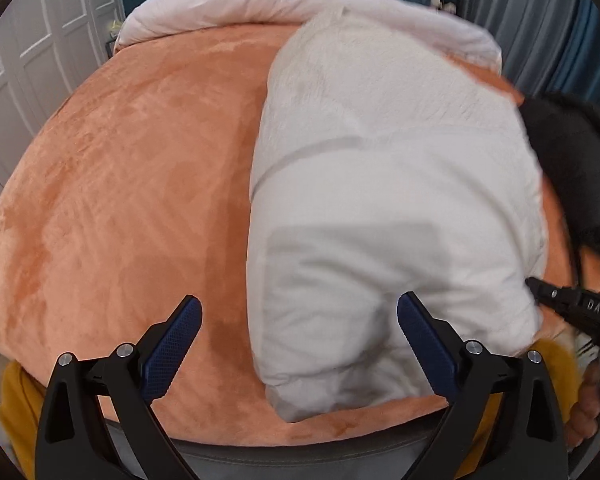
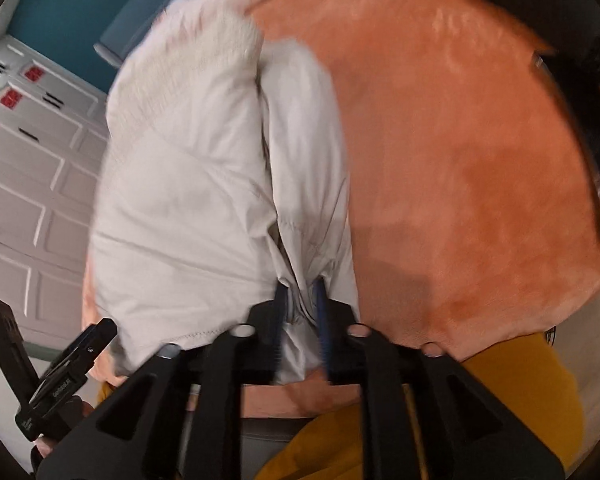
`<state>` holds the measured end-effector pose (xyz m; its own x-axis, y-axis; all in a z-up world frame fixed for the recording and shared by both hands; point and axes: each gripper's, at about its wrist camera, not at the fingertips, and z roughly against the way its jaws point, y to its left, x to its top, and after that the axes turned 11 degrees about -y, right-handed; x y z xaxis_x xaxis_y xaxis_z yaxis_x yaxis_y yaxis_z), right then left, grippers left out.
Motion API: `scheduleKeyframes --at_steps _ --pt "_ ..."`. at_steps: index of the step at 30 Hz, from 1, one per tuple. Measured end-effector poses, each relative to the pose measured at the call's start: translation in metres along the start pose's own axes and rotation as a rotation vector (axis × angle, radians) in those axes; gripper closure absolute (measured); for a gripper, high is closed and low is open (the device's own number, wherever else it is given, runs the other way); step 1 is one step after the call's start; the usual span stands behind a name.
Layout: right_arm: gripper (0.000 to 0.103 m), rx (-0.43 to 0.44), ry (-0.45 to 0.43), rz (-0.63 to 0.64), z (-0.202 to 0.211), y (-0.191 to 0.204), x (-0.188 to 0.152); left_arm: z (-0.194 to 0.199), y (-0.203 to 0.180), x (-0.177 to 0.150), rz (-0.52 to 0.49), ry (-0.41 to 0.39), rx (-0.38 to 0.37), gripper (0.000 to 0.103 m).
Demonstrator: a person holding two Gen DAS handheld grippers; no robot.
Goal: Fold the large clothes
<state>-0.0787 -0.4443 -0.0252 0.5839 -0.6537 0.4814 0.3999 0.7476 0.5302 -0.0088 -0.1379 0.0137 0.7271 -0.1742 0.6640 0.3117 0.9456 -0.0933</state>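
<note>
"DAB" on right gripper (image 1: 572, 312) body

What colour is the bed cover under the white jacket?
Orange-peach, plain and plush; the bed cover shows best in the left wrist view.

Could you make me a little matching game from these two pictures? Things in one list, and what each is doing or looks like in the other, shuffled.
Things:
1. left tongs
2. right tongs
3. white garment
4. orange blanket

States:
A. spread out underneath, covering the bed
B. pinched shut on pale fabric
C. wide open, holding nothing
D. lying in a folded bundle on the plush surface

Pairs: 1-C, 2-B, 3-D, 4-A
</note>
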Motion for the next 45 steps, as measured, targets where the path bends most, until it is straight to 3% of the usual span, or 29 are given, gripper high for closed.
scheduleKeyframes --at_steps 2,5,8,12,22,38,41,45 --pt "0.034 0.039 -0.066 -0.036 0.02 -0.005 0.01 0.006 0.004 0.014 0.045 -0.015 -0.02 0.006" --pt "0.024 0.088 -0.087 -0.067 0.018 -0.005 0.024 -0.002 0.007 0.036 0.133 0.007 -0.086 0.006" --pt "0.022 0.056 -0.04 -0.055 -0.006 -0.004 0.036 -0.017 0.009 0.051 0.212 0.044 -0.135 0.006" --pt "0.022 0.063 0.015 -0.091 -0.047 0.005 0.039 -0.041 0.013 0.063 0.268 0.081 -0.131 0.006" --pt "0.005 0.166 0.033 -0.174 -0.087 0.01 0.049 -0.069 0.009 0.075 0.261 0.06 -0.112 0.005" --pt "0.006 0.288 0.034 -0.183 -0.108 0.008 0.045 -0.09 0.014 0.072 0.279 -0.035 -0.127 0.005" --pt "0.022 0.325 0.041 -0.206 -0.109 0.004 0.045 -0.087 0.019 0.076 0.285 -0.012 -0.168 0.007" --pt "0.057 0.357 0.02 -0.242 -0.094 0.004 0.042 -0.075 0.018 0.08 0.257 -0.003 -0.185 0.023"
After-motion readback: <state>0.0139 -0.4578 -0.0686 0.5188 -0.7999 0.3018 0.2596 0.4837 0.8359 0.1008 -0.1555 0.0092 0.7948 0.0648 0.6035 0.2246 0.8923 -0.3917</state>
